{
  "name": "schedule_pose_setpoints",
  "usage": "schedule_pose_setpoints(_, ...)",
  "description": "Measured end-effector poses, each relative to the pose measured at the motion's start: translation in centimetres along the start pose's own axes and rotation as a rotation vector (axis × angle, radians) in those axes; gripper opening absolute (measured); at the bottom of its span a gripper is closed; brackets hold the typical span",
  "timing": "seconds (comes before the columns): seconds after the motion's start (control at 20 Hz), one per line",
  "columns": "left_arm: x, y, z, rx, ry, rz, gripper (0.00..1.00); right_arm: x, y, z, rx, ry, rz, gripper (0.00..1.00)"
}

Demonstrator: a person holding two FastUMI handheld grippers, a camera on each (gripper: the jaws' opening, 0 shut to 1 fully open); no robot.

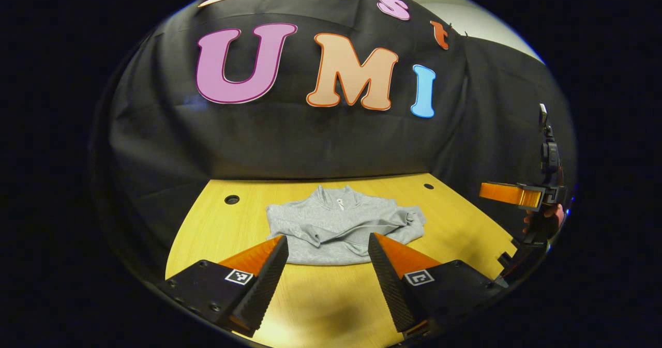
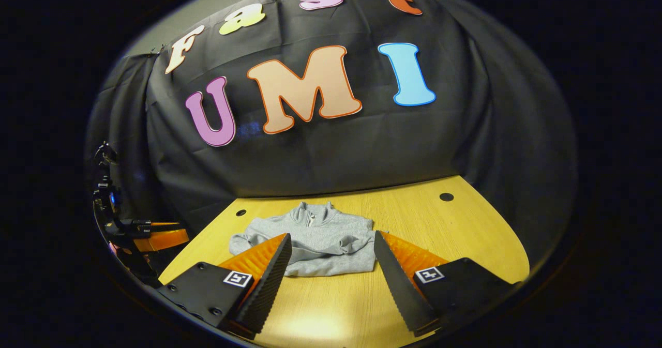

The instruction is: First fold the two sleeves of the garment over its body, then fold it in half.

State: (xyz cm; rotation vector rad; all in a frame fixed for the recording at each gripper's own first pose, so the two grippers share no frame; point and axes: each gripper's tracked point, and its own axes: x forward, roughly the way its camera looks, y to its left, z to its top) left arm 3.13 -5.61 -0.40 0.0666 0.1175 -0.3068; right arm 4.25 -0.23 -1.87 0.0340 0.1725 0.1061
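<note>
In the left gripper view the left gripper [image 1: 327,273] hovers low over the desk [image 1: 331,306], fingers spread wide with nothing between them; the right gripper [image 2: 331,281] hangs likewise parted. Beyond, at 12 o'clock, the grey garment [image 1: 339,229] lies flat, sleeves crossed over its body, collar pointing away, long axis running side to side

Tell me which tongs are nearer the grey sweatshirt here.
Too close to call. The left tongs and the right tongs both hang open above the near side of the table, short of the sweatshirt, neither touching it.
</note>
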Motion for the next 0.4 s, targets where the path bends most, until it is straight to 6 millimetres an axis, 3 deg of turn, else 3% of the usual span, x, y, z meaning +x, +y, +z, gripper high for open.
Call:
schedule_pose_setpoints(0.1,-0.9,-1.2,-0.6,-0.051,0.003,-0.005,0.89,-1.5,0.7,-0.3,0.012,-0.015,-0.012,0.98)
schedule_pose_setpoints(0.4,-1.8,-2.0,-0.2,-0.082,-0.030,0.006,0.89,-4.4,1.4,-1.0,0.025,-0.036,-0.057,0.98)
